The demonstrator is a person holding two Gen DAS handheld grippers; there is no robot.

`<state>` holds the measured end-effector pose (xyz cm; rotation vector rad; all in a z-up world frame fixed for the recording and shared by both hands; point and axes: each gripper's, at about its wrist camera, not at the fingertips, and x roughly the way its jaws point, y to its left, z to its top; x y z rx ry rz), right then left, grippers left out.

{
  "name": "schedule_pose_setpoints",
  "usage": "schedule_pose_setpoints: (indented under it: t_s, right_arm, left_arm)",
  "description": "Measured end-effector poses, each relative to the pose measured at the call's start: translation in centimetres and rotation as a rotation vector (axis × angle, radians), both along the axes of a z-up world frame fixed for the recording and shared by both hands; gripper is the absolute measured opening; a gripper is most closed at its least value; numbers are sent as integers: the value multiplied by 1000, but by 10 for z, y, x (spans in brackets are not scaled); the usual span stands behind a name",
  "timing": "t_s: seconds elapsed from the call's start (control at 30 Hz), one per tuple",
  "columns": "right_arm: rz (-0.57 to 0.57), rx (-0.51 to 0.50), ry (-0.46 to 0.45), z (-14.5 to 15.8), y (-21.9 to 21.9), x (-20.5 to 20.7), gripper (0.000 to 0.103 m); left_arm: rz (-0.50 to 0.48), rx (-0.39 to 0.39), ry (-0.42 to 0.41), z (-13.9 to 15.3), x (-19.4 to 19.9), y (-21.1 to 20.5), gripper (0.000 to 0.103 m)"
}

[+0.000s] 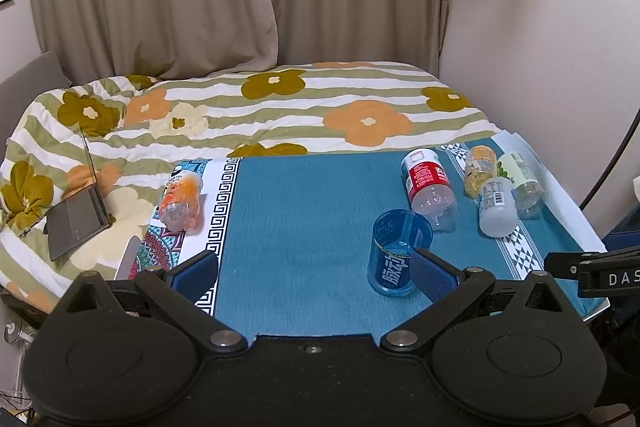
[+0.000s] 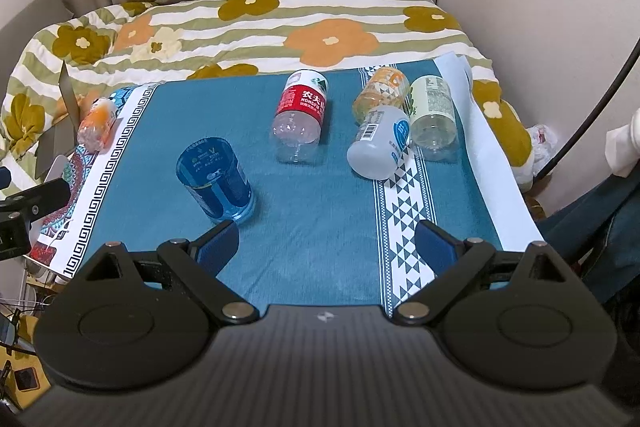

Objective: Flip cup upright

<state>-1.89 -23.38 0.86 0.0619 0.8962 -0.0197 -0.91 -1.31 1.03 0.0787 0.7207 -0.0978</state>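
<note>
- Left claw (image 1: 314,273) hangs low over the near edge of the counter (image 1: 300,211), jaws spread wide and holding nothing.
- Far left on the counter, an orange bottle (image 1: 182,201) lies on its side on the patterned border of the cloth.
- Just beside the left claw's right finger (image 1: 434,273) stands the blue cup (image 1: 396,255), upright with its mouth up; the finger overlaps its lower right side in this view, and I cannot tell whether they touch.
- Right claw (image 2: 326,247) is also spread wide and empty, with the blue cup (image 2: 216,179) just beyond its left finger (image 2: 216,247), outside the gap.
- Behind the cup lies a red-label bottle (image 2: 300,119) on its side.
- Further right, three more bottles lie close together: an orange-patterned one (image 2: 382,91), a white one (image 2: 380,141) and a pale green one (image 2: 434,115).
- Beyond the counter is a bed (image 2: 248,23) with a flowered cover.
</note>
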Motion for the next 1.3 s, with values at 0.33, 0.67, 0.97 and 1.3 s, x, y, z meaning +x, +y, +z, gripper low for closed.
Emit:
schedule_pose_setpoints:
  t_s: [0.33,0.67,0.97,1.3]
  right_arm:
    - [2,-3,1,1,2,2,103]
    - [-5,0,2,0,2,2,103]
    - [-14,0,0,-1,4,3,103]
    - [-12,0,0,-1,3,2,103]
  left_arm:
    - [-4,-5,4,0,0,2,103]
    - [-17,-9,13,1,2,3,103]
    - [3,28,-11,2,3,2,103]
    - [2,26,-24,2,4,5,103]
